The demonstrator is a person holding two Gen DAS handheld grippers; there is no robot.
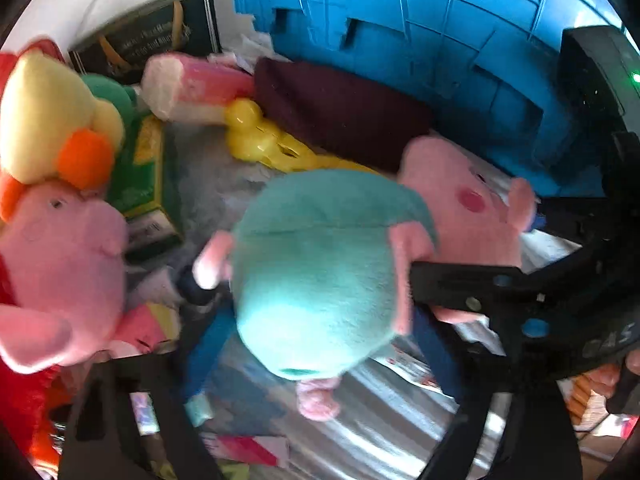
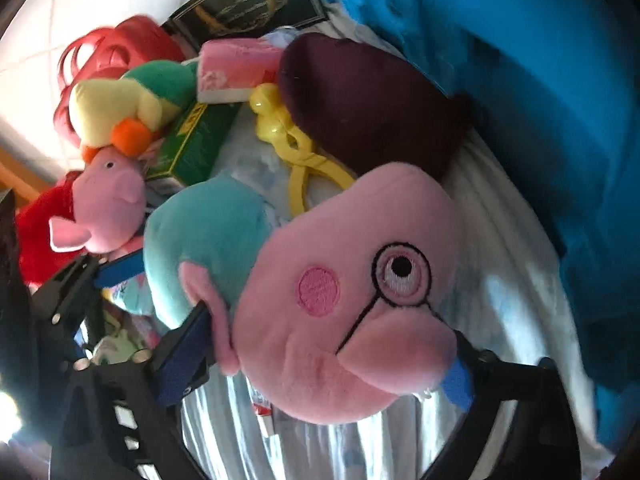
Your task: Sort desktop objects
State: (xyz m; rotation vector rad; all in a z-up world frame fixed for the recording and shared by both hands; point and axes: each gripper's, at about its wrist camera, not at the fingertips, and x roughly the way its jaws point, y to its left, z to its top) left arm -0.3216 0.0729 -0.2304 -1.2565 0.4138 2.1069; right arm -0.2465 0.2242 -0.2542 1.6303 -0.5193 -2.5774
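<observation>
Both grippers spread: left gripper (image 1: 316, 304) straddles pig plush (image 1: 320, 280) body, right gripper (image 2: 320, 356) its head. Blue crate (image 1: 420, 40) wall close behind. Glasses only visible in right view.

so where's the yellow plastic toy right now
The yellow plastic toy lies upper-centre in the left wrist view, against the dark maroon cushion, just below the pink-and-white pack.

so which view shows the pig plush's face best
The right wrist view: the pig plush's face fills the frame, with its glasses, eye and cheek patch sharp. The left wrist view shows mostly its teal body, the head behind and blurred.
</observation>
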